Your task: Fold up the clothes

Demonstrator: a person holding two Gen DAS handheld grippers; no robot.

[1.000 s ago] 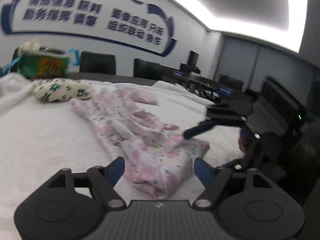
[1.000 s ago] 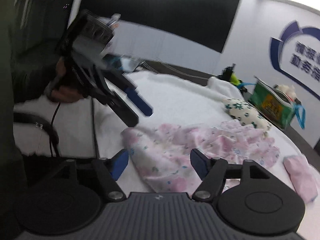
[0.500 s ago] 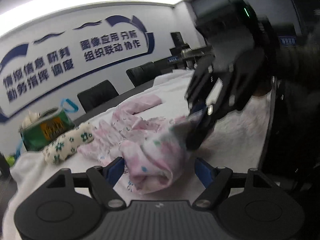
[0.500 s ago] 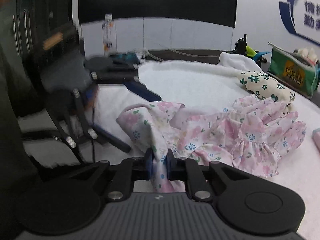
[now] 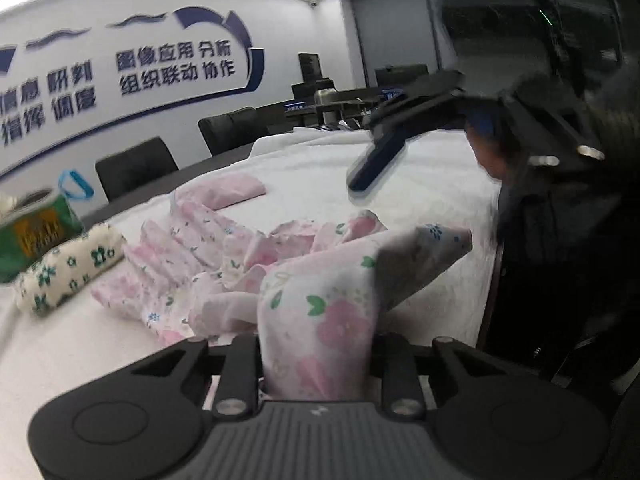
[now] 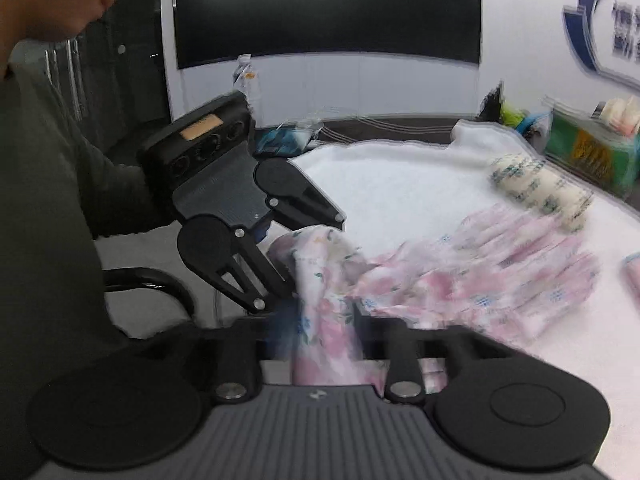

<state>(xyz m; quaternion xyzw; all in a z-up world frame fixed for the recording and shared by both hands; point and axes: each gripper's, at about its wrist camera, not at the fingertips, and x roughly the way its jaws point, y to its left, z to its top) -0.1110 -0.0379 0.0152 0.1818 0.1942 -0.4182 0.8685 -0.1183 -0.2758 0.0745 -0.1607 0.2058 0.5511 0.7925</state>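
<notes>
Near the table (image 5: 420, 176) edge beside you, both tools pinch 1 floral garment (image 5: 320, 300). Your left tool (image 5: 316, 356) and right tool (image 6: 324, 344) are clamped on bunched cloth close together; its length trails toward the far edge.

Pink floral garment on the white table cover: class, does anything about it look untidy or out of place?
Yes. The pink floral garment lies bunched and wrinkled across the white table cover, not flat, with one end lifted where the left tool pinches it.

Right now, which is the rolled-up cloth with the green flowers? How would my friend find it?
Look along the white table cover toward the wall with the blue lettering, to the green box. Right in front of it lies a cream rolled bundle. Its dark green flower print sets it apart from the pink flowered garment beside it.
</notes>
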